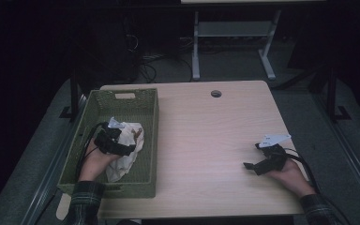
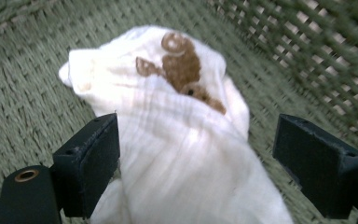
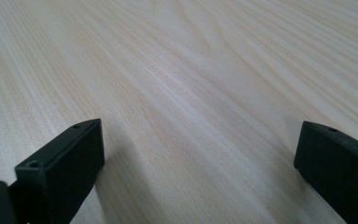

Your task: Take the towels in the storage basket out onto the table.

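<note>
The cloth (image 2: 168, 140), white with a brown embroidered animal, lies bunched on the floor of the green woven basket (image 1: 147, 101), toward its right wall. The left gripper (image 2: 196, 154) sits over it with its jaws spread wide on either side of the cloth; the left jaw touches or nearly touches the fabric, the right jaw stands clear, so nothing is clamped. In the high view the left gripper (image 1: 124, 138) is inside the basket on top of the cloth (image 1: 122, 164). The right gripper (image 1: 255, 159) rests low over the bare table (image 1: 206, 131) well apart from the basket, its jaws wide and holding nothing; the right gripper view shows wood grain between them.

Risks, as I judge them: closing here may pinch only a top fold, so the cloth unrolls or slips out when lifted; a jaw tip could snag the weave or drag the light basket; the trailing cable may catch the rim.

No brand, label or readable writing is visible
</note>
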Demonstrator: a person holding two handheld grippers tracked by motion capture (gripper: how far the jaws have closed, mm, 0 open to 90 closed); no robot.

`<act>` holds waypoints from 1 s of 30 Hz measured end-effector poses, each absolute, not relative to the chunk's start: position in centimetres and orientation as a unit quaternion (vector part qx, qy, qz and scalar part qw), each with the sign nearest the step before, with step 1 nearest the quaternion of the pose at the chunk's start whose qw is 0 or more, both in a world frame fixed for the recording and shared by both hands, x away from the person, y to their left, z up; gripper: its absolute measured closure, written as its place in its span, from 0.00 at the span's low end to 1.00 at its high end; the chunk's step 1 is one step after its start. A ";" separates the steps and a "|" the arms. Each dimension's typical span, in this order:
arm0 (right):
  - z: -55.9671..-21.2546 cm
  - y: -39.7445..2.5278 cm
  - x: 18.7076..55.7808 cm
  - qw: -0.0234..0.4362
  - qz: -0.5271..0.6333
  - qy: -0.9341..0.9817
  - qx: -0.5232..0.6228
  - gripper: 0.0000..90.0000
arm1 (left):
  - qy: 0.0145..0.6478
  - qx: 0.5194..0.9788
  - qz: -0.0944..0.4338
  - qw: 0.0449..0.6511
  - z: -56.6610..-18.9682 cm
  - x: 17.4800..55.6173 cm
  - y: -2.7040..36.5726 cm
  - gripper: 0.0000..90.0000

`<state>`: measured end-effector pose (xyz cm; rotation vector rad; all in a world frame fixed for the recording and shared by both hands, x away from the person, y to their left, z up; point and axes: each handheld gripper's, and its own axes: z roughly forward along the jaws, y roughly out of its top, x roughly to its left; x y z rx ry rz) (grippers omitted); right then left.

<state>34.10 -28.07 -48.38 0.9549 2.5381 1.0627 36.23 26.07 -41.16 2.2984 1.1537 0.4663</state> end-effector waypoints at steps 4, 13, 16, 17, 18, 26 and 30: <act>-48.4 -28.1 34.1 0.114 0.362 0.866 0.325 0.01 | 0.439 0.847 0.163 0.253 -41.7 36.4 26.0 0.16; -48.4 -28.1 34.1 0.114 0.362 0.866 0.326 0.01 | 0.439 0.867 0.126 0.199 -43.0 36.7 25.7 0.16; -48.4 -28.1 34.1 0.114 0.362 0.866 0.325 0.01 | 0.442 0.868 0.120 0.192 -43.3 36.8 25.8 0.16; -48.4 -28.1 34.1 0.114 0.362 0.866 0.326 0.01 | 0.442 0.869 0.120 0.188 -43.3 36.8 25.7 0.16; -48.4 -28.1 34.1 0.114 0.362 0.866 0.326 0.01 | 0.441 0.870 0.120 0.184 -43.4 36.8 25.7 0.16; -48.4 -28.1 34.1 0.114 0.363 0.866 0.326 0.01 | 0.456 0.866 0.107 0.173 -43.7 37.0 25.8 0.23; -48.4 -28.1 34.1 0.114 0.363 0.866 0.326 0.01 | 0.448 0.872 0.109 0.166 -43.2 36.9 25.7 0.47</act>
